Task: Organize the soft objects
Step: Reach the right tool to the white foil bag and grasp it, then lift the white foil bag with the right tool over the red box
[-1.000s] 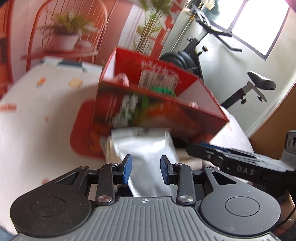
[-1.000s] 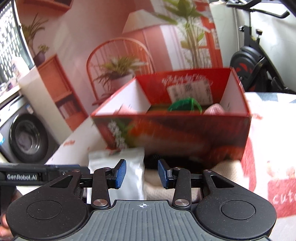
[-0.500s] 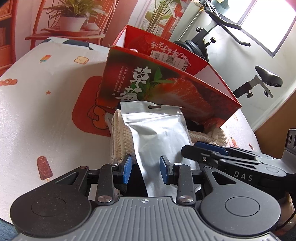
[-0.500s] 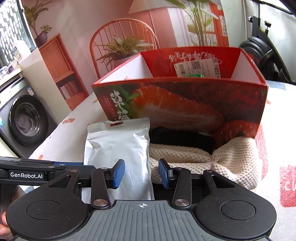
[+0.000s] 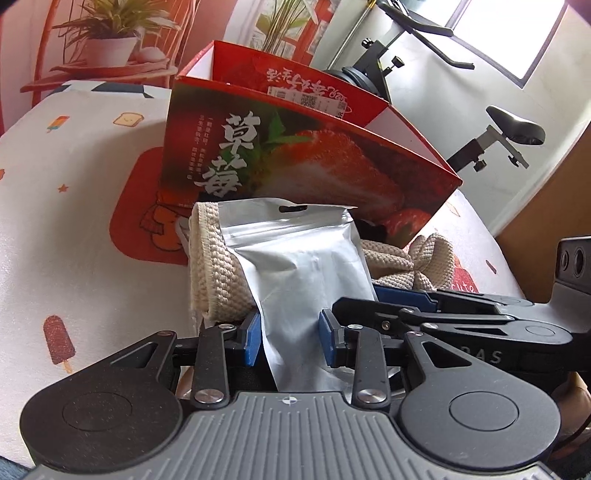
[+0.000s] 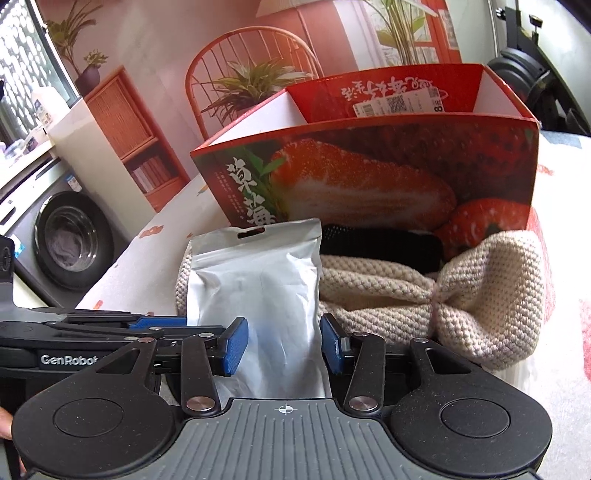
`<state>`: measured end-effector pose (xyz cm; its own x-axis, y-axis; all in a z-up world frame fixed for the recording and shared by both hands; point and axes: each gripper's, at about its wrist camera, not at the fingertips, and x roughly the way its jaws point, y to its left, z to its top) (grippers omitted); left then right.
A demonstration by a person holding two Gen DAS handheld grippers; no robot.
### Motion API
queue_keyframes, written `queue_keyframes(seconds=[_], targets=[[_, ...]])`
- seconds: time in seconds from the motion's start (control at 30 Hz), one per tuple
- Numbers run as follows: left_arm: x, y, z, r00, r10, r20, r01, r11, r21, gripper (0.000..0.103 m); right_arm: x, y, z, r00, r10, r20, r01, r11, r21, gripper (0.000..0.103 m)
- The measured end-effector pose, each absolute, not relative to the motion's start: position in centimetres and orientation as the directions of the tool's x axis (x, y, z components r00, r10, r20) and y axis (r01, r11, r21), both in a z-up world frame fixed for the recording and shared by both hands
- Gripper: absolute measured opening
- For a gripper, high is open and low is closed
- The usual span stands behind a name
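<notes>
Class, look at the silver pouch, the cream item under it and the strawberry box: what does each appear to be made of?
Silver pouch: likely matte foil laminate; creases and soft sheen.
Cream item: chunky knitted yarn; visible looped stitches.
Strawberry box: printed cardboard, slightly glossy; thin stiff walls, white inside.

Bright daylight, blown-out window (image 5: 517, 33) at upper right of left wrist view, glare on the silver pouch (image 5: 299, 258), soft shadows under the red box (image 6: 369, 173), strong fisheye bending at edges, both views sharp, slight reddish haze near top.
</notes>
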<state>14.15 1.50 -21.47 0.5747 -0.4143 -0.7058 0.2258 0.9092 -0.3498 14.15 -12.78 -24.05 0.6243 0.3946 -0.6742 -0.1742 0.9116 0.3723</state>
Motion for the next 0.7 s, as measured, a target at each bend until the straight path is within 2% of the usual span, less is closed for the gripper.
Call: queue_keyframes(seconds=[0.33,0.53,0.7], targets=[[14.5,1.9,-22.1,0.569,-0.421,-0.706,0.211,0.905,-0.37,0.035,13.6,-12.8,-24.2,0.62,0.389,-0.681,-0.167,0.914,0.37,0.026],[13.7,1.6,-21.0,0.6,-0.403,-0.691,0.232,0.914,-0.332,0.035,13.4,-12.4,-23.7,0.627,0.384,-0.678,-0.184,0.918,0.35,0.024],[13.2,1.9,-19.5,0.632,-0.437,-0.64,0.268,0.898,-0.349,0.035,12.8,-12.7,-22.6,0.665,0.38,-0.643,-0.19,0.919,0.346,0.024]])
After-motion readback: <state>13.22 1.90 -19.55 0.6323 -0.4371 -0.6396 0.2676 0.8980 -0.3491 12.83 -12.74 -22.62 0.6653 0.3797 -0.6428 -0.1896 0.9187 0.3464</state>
